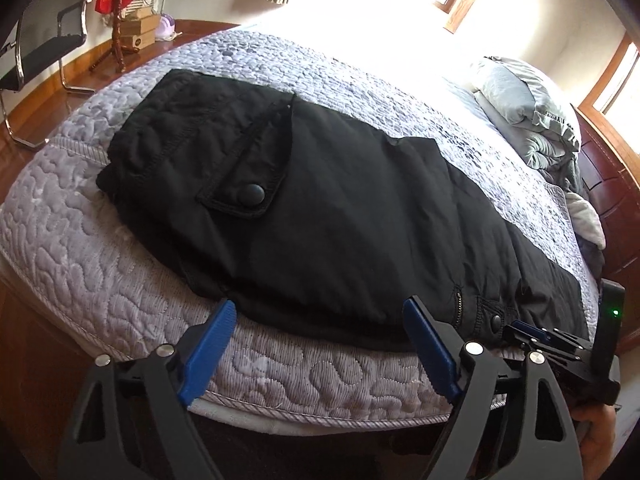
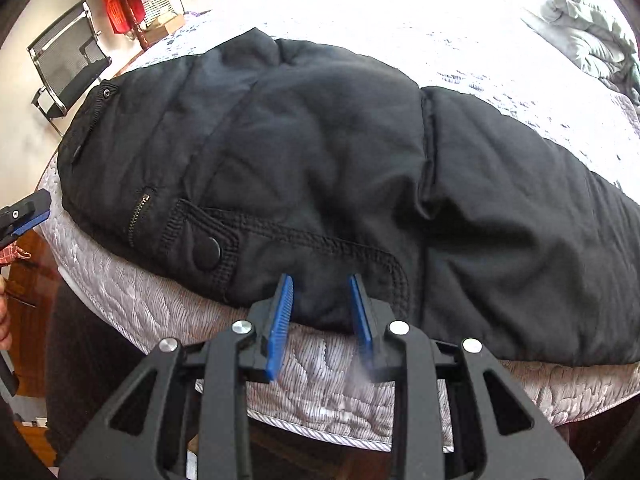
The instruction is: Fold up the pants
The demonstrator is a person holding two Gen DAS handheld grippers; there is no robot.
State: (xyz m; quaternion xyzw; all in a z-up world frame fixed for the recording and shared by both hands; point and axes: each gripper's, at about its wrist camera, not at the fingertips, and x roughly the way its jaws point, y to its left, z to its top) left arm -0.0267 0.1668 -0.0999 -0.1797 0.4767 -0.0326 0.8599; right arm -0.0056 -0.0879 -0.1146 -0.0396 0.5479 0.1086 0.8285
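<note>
Pants [image 1: 320, 200] lie flat along the bed [image 1: 100, 260] edge, ready to fold.
Left gripper [image 1: 316, 320] is released and empty; right gripper [image 2: 322, 292], half closed, straddles the hem without pinching.

left gripper [image 1: 316, 312]: jaws wide | right gripper [image 2: 320, 292]: narrow gap (possibly pinching)

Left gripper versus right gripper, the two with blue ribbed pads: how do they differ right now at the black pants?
The left gripper stands wide open with only the near edge of the black pants and quilted mattress between its pads; the right gripper is much narrower, a bump of fabric between its pads, though whether they press it I cannot tell. The left sits by the flap pocket, the right nearer the zipper. Both point down at the near edge.
</note>
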